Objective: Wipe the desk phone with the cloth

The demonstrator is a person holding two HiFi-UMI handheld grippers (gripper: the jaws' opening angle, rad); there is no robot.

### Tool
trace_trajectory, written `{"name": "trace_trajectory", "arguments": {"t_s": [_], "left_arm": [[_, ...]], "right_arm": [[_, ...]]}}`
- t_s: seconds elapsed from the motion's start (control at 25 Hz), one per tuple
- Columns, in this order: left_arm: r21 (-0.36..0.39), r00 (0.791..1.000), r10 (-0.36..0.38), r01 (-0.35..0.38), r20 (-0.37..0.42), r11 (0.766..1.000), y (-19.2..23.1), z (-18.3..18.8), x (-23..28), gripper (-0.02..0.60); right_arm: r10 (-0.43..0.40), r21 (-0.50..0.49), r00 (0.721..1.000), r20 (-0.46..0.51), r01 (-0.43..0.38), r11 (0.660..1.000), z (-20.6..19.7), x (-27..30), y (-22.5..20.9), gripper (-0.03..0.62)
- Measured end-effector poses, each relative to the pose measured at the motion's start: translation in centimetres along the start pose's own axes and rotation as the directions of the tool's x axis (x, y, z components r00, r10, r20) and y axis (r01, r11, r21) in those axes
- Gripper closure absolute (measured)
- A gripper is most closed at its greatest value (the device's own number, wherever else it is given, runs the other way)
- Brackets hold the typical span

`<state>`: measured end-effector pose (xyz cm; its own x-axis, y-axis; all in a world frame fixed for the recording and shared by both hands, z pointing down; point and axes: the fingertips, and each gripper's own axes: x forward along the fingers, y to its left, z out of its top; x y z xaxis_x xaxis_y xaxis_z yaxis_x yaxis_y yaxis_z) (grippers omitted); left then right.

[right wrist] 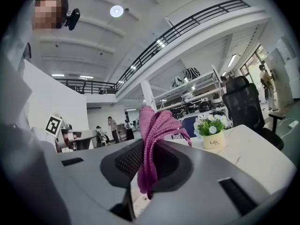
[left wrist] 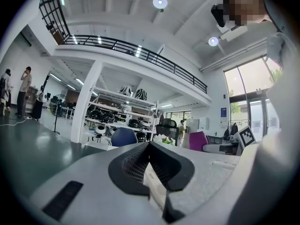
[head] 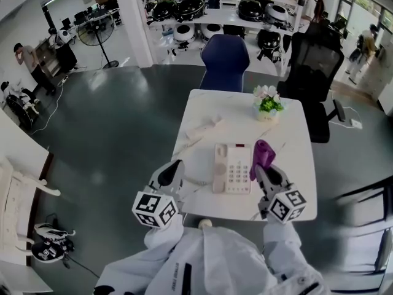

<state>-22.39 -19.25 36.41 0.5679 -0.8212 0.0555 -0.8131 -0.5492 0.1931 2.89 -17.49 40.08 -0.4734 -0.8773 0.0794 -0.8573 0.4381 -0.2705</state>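
Note:
The white desk phone (head: 232, 168) lies flat near the front of the white table (head: 288, 134), handset on its left side. My right gripper (head: 265, 172) is just right of the phone, shut on a purple knitted cloth (head: 263, 153) that sticks up out of the jaws. In the right gripper view the cloth (right wrist: 157, 125) is pinched in the gripper (right wrist: 150, 168), with a tail hanging below. My left gripper (head: 174, 172) hovers left of the phone, apart from it. In the left gripper view the gripper (left wrist: 150, 172) has its jaws together and holds nothing.
A small pot of flowers (head: 268, 103) stands at the table's far right. A blue chair (head: 225, 60) faces the far edge and a black office chair (head: 313, 72) stands at the far right corner. The phone's cord (head: 195, 180) trails off leftwards by my left gripper.

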Motion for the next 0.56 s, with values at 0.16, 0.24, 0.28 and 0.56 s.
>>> {"name": "trace_trajectory", "arguments": {"t_s": [0.16, 0.24, 0.28, 0.56], "left_arm": [[0.006, 1.0, 0.004, -0.004, -0.001, 1.0, 0.4, 0.3, -0.1, 0.583], [0.007, 1.0, 0.005, -0.005, -0.003, 1.0, 0.6, 0.3, 0.0, 0.583], [0.007, 1.0, 0.005, -0.005, -0.004, 1.0, 0.7, 0.2, 0.1, 0.584], [0.006, 1.0, 0.012, -0.012, -0.013, 1.0, 1.5, 0.0, 0.3, 0.583]], "right_arm": [[-0.006, -0.006, 1.0, 0.001, 0.006, 1.0, 0.3, 0.3, 0.4, 0.557], [-0.007, -0.006, 1.0, 0.001, 0.007, 1.0, 0.2, 0.5, 0.3, 0.557], [-0.009, -0.007, 1.0, 0.001, 0.009, 1.0, 0.2, 0.5, 0.3, 0.557], [-0.031, -0.012, 1.0, -0.002, 0.031, 0.999, 0.2, 0.8, -0.2, 0.557]]}}
